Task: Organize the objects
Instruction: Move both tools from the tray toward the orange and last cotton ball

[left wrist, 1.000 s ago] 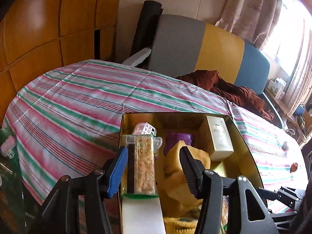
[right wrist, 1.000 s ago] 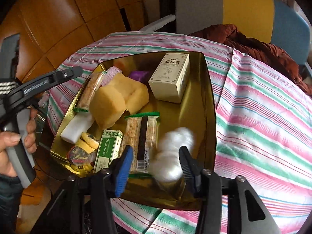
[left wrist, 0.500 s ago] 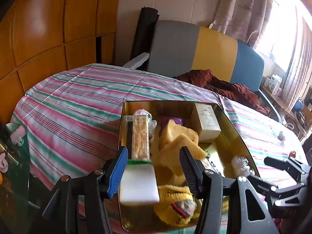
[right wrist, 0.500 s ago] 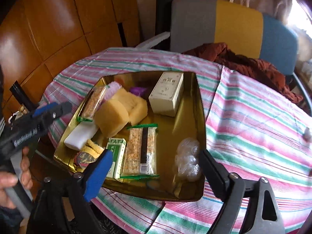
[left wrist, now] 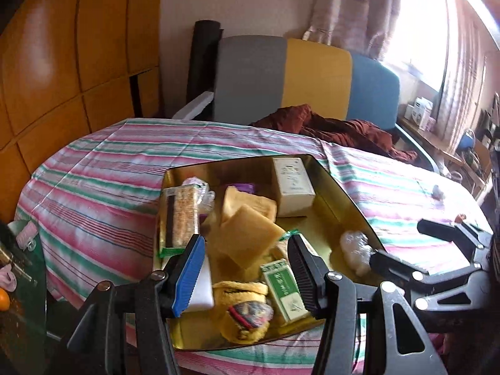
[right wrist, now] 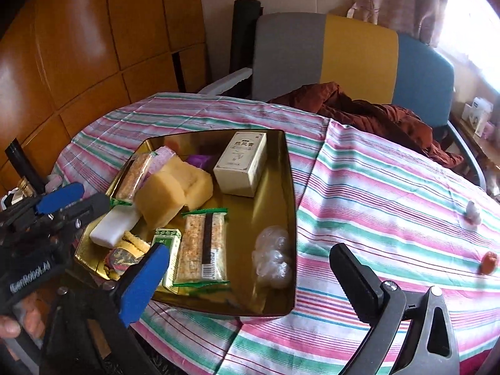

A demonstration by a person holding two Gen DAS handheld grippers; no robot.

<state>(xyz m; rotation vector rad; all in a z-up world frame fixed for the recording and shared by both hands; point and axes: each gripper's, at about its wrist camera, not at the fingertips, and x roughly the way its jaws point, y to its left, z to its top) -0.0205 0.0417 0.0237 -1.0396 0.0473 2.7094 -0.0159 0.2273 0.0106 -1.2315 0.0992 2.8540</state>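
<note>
A gold tray sits on the striped tablecloth. It holds a white box, two yellow sponges, a snack bar, a second bar, a green box, a white block, a yellow knitted piece and a clear wrapped bundle. My right gripper stands wide open above the tray's near edge, with the bundle lying free between and beyond its fingers. My left gripper is open and empty over the tray's left end.
A small white object and a small red one lie on the cloth right of the tray. A grey, yellow and blue chair with a brown garment stands behind the table. Wooden panels line the left wall.
My right gripper has opened, left the clear wrapped bundle in the tray's near right corner, and drawn back. My left gripper has also pulled back and up from the tray.
</note>
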